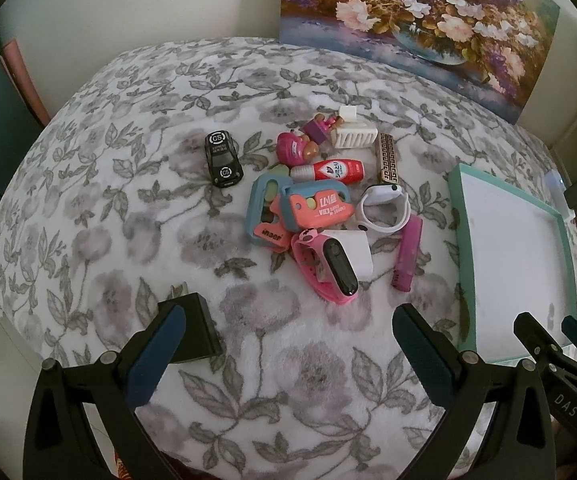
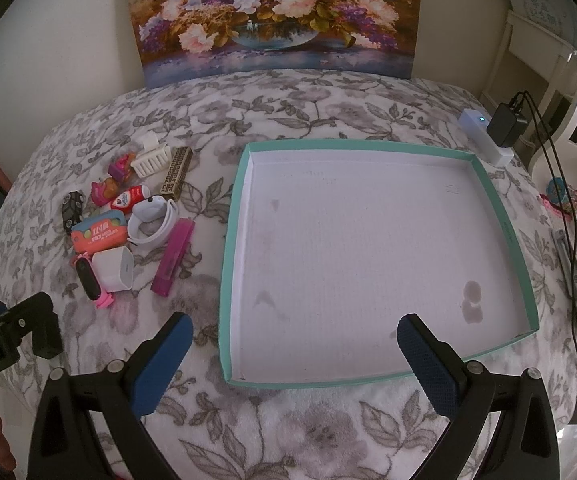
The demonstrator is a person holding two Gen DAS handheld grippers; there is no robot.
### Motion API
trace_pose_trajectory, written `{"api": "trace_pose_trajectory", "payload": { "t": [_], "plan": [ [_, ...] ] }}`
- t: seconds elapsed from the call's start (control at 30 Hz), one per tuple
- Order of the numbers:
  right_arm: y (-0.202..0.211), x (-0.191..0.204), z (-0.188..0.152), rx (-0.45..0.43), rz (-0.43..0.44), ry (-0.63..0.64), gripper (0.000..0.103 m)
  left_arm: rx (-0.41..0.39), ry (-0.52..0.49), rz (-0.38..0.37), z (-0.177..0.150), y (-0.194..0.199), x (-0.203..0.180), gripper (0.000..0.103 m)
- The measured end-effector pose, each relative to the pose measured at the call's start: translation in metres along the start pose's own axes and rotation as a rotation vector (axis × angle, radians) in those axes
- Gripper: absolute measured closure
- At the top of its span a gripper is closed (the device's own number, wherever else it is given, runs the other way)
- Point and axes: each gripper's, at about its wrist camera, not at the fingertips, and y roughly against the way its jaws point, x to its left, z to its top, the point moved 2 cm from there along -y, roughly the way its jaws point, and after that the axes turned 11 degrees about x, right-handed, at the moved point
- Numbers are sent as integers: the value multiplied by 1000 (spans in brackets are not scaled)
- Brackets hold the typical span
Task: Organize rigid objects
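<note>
blanket point(image 1: 100, 208): the soft, fuzzy cloth under your things, matt, grey floral print.
tray point(image 2: 522, 264): looks like cardboard; your view shows matt teal walls and a white papery floor with faint stains.
tongs pads point(image 2: 428, 364): blue, finely dimpled, rubbery; your arms behind them are matt black plastic.
toy car point(image 1: 223, 159): glossy black plastic.
pink band point(image 1: 330, 266): smooth, rubbery strap; glossy black face.
white watch point(image 1: 384, 208): smooth plastic.
painting point(image 2: 272, 16): canvas-like, slight sheen.

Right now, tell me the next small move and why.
Probably ease the left hand-held gripper forward onto the pink band, the pile's nearest piece. Both hand-held grippers are open and hold nothing, and the teal tray holds nothing yet.
</note>
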Motion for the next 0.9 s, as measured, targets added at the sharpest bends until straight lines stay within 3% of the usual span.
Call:
{"api": "trace_pose_trajectory", "payload": {
  "t": [0.7,0.9],
  "plan": [
    [-1,4,0,3,2,12,0,-1,2,-5,-1,0,2,0],
    [10,11,5,-16,37,37,0,-8,60,-30,4,5,27,0]
  ]
}}
